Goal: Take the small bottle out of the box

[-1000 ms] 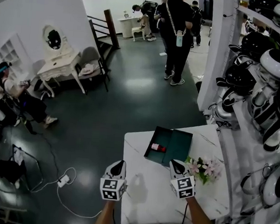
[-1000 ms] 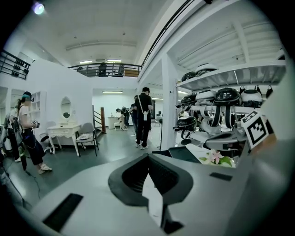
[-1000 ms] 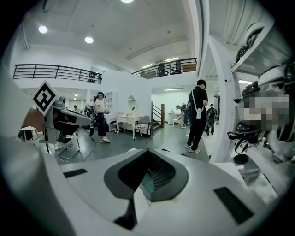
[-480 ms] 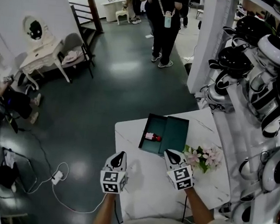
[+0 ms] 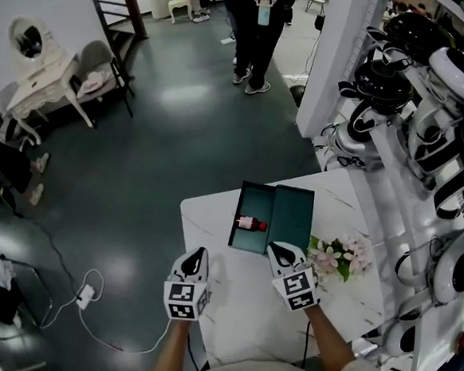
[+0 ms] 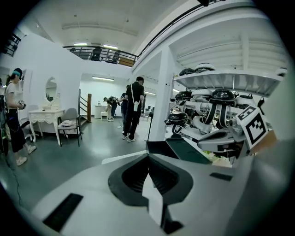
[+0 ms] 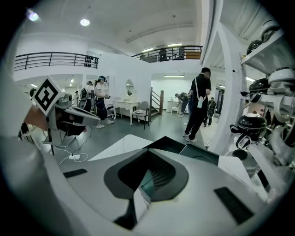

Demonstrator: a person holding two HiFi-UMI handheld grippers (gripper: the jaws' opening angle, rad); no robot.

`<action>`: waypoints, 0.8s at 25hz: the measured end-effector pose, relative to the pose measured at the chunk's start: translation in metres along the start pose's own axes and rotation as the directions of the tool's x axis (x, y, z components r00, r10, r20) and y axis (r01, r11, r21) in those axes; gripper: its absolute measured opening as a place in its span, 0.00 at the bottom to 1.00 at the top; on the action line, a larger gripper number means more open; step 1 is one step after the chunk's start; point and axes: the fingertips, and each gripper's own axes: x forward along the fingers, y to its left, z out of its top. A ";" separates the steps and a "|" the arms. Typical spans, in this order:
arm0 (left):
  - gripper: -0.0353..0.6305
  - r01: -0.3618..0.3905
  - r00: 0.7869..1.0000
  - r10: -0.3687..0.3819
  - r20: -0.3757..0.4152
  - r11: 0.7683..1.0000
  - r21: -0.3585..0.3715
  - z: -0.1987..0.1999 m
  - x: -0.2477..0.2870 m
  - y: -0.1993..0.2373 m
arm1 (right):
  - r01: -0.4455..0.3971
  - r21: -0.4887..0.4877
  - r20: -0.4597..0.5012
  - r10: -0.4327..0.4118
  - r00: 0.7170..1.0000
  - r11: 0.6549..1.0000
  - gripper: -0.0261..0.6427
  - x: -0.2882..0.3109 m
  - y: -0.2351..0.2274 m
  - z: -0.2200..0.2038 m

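Observation:
A dark green box (image 5: pixel 290 219) lies open on the white marble table (image 5: pixel 206 215). In its left half a small red and pink bottle (image 5: pixel 251 223) lies on its side. My right gripper (image 5: pixel 278 251) is shut and empty, with its tip at the box's near edge. My left gripper (image 5: pixel 197 260) is shut and empty too, over the table to the left of and nearer than the box. The left gripper view shows the shut jaws (image 6: pixel 148 156) with the box (image 6: pixel 182 150) ahead to the right. Beyond the shut jaws (image 7: pixel 147 152) in the right gripper view, the box (image 7: pixel 171 144) lies just ahead.
A bunch of pink flowers (image 5: pixel 340 257) lies on the table right of the box, next to my right gripper. Shelves with white and black robot parts (image 5: pixel 429 116) stand at the right. People (image 5: pixel 257 23) stand on the dark floor beyond; a cable (image 5: pixel 87 293) lies left.
Both grippers have sunk and moved forward toward the box. The right gripper's tip now reaches the box's near edge. The head view has tilted further down.

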 end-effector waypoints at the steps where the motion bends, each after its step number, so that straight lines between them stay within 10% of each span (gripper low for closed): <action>1: 0.08 0.004 1.000 -0.004 -0.003 1.000 0.000 -0.002 0.004 0.003 | -0.002 -0.004 -0.006 0.002 1.000 1.000 0.07 0.005 0.000 -0.001; 13: 0.08 0.021 0.999 -0.022 -0.043 0.999 -0.034 -0.028 0.038 0.018 | -0.073 -0.130 -0.119 0.057 0.991 0.989 0.07 0.055 0.008 -0.025; 20: 0.08 0.021 0.997 -0.024 -0.069 0.998 -0.051 -0.043 0.041 0.018 | -0.160 -0.434 -0.233 0.061 0.971 0.887 0.07 0.077 0.015 -0.035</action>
